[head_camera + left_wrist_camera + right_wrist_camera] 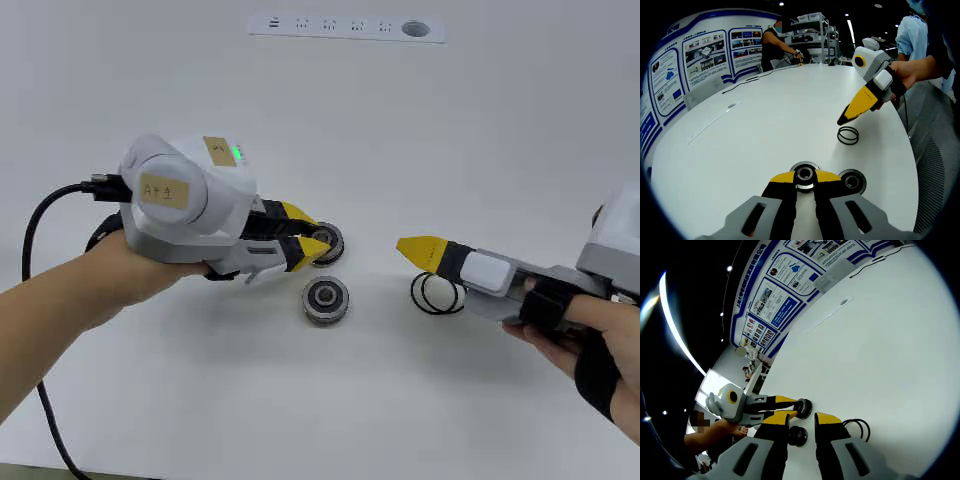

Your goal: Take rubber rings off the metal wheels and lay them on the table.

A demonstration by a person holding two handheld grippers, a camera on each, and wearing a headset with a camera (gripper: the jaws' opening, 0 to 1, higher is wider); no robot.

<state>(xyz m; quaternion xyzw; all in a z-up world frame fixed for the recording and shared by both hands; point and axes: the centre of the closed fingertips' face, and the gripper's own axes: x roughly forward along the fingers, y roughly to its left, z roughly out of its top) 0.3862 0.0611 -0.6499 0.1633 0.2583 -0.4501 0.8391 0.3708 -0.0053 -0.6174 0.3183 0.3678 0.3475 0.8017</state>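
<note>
Two metal wheels sit on the bench [300,400].

Head view: the free wheel [325,299] lies flat with nothing touching it. The second wheel [330,243] is just behind it, clamped in the left tongs [308,232], which reach in from the free wheel's left. That clamp probably pins the wheel so it can't slide while a ring is peeled off. The rubber rings [437,293] are black overlapping loops lying flat to the right of the free wheel, near it but apart. They look like finished pieces parked clear of the work. The right tongs [422,250] hover beside the rings, right of the free wheel, with the tip aimed at the clamped wheel and touching nothing.

Left gripper view: both yellow tips are closed on the clamped wheel [805,176], one per side. The free wheel [852,181] is just beside it, and the rings [848,135] lie beyond the free wheel, under the other tongs' tip.

Right gripper view: its own jaws stand slightly apart and hold nothing. The free wheel [796,436] shows through the gap, with the clamped wheel [802,408] just past it. That line-up suits a reach for the pinned wheel. Whether either wheel carries a ring is too small to tell.
</note>
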